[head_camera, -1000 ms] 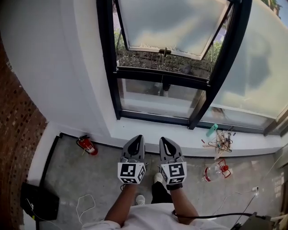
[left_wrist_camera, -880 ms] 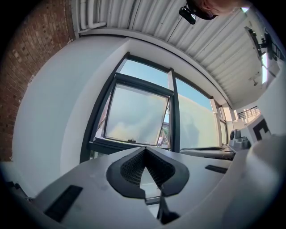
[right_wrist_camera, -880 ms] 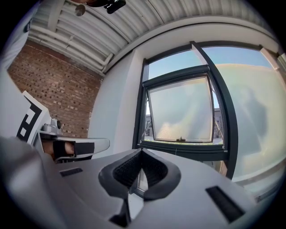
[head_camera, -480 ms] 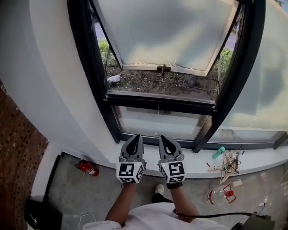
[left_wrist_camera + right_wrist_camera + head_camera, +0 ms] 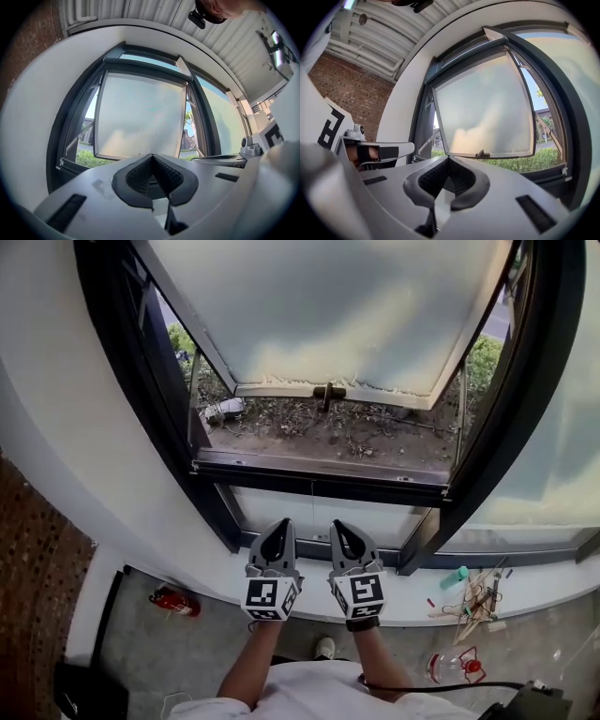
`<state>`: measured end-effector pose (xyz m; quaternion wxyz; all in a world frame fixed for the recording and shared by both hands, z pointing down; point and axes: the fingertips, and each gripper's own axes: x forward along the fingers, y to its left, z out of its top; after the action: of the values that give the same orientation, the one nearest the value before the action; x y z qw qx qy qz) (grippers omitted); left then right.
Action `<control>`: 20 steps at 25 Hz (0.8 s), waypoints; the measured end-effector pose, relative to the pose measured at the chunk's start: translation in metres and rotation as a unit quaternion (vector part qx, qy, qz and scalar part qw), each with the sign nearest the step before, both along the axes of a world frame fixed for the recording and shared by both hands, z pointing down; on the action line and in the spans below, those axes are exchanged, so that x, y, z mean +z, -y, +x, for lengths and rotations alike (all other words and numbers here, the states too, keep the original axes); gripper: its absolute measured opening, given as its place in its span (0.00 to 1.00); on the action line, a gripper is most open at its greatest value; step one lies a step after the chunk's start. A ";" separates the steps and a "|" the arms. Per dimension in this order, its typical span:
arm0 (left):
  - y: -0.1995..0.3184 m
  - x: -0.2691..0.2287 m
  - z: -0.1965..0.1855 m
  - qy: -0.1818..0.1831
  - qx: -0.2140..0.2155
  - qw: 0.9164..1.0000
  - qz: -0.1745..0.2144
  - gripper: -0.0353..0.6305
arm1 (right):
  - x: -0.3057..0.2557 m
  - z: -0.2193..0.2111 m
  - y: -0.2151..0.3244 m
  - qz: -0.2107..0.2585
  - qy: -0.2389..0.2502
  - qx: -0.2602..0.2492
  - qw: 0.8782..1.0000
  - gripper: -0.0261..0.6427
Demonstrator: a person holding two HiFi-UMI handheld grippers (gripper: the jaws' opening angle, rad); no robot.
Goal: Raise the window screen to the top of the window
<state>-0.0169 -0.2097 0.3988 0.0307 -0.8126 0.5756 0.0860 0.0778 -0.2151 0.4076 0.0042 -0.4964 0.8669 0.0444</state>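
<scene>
Below window frame (image 5: 319,486), clear: left hand-held gripper (image 5: 281,526), right hand-held gripper (image 5: 337,526), closed.

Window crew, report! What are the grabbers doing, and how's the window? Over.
Left gripper, right gripper shut, empty, short of the window frame. Frosted pane tilted open outward, handle untouched. Screen not made out. Nothing in the way.

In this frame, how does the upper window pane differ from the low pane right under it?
The upper pane is swung outward at the bottom, open onto the ground outside; the lower pane sits shut in its frame. The upper pane is much taller; the lower pane is a short wide strip. The upper pane has a handle on its bottom edge; the lower pane shows none. Both are frosted, in dark frames.
</scene>
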 end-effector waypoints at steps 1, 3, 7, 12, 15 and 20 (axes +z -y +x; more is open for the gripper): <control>0.007 0.000 0.001 0.002 0.001 1.000 -0.001 0.04 | 0.001 0.002 0.006 -0.001 0.001 0.001 1.000 0.04; 0.018 0.002 0.004 0.005 0.004 1.000 -0.003 0.04 | 0.007 0.006 0.020 -0.009 0.005 0.005 1.000 0.04; 0.035 0.010 0.003 0.018 0.012 1.000 -0.012 0.04 | 0.024 0.008 0.040 -0.030 0.010 0.015 0.999 0.04; 0.063 0.024 -0.006 0.017 0.032 0.999 -0.033 0.04 | 0.037 -0.005 0.056 -0.047 0.001 0.023 0.999 0.04; 0.081 0.026 -0.008 0.024 0.047 0.998 -0.036 0.04 | 0.040 -0.014 0.066 -0.051 -0.010 0.025 0.998 0.04; 0.107 0.043 -0.012 0.052 0.079 0.994 -0.059 0.04 | 0.056 -0.019 0.087 -0.069 -0.009 0.039 0.997 0.04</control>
<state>-0.0290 -0.3167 0.4415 0.0056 -0.8592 0.5114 0.0120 0.0591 -0.3017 0.4636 -0.0392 -0.5282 0.8482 -0.0109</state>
